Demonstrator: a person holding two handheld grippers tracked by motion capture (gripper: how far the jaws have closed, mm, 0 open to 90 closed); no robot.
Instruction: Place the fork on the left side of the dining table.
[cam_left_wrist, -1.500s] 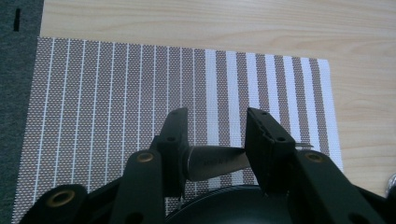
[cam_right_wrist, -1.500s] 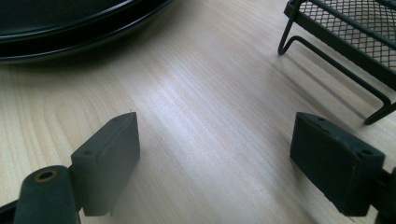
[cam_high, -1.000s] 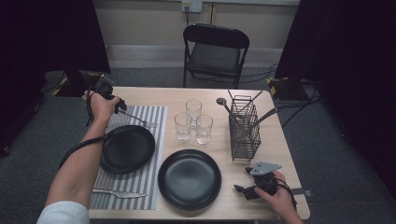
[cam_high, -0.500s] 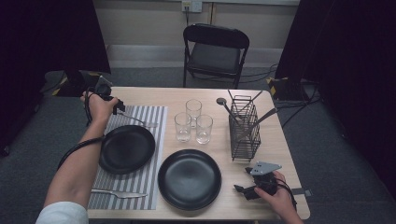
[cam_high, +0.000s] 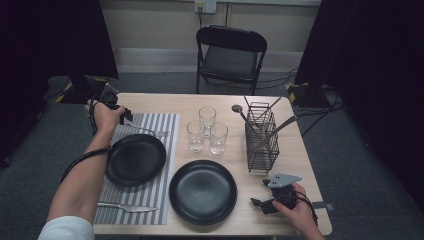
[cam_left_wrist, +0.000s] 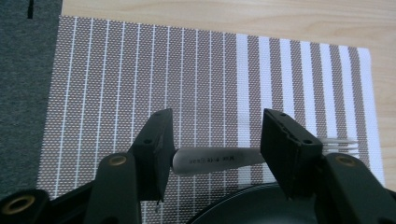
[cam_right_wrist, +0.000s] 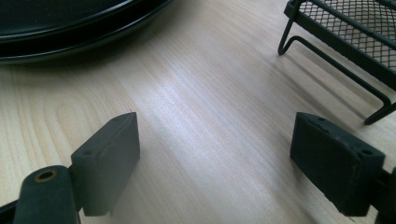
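A silver fork (cam_left_wrist: 215, 161) lies flat on the striped placemat (cam_left_wrist: 140, 79), just beyond a black plate (cam_high: 135, 159). My left gripper (cam_left_wrist: 215, 135) straddles the fork's handle; its jaws have just been opening and now stand apart on either side of the handle, with the tines (cam_left_wrist: 341, 142) past the right pad. From above, the left gripper (cam_high: 122, 116) sits at the mat's far left corner by the fork (cam_high: 147, 131). My right gripper (cam_right_wrist: 215, 140) rests open on the bare wood with nothing between its jaws. In the high view the right gripper (cam_high: 257, 204) is near the table's front right.
A second black plate (cam_high: 202, 191) sits front centre. Three glasses (cam_high: 207, 131) stand mid-table. A black wire caddy (cam_high: 261, 137) with utensils stands at the right. Another piece of cutlery (cam_high: 125, 206) lies on the mat's near end. A folding chair (cam_high: 230, 50) stands beyond the table.
Hardly anything differs from above: the left hand stays at the mat's far corner and the right hand keeps still.
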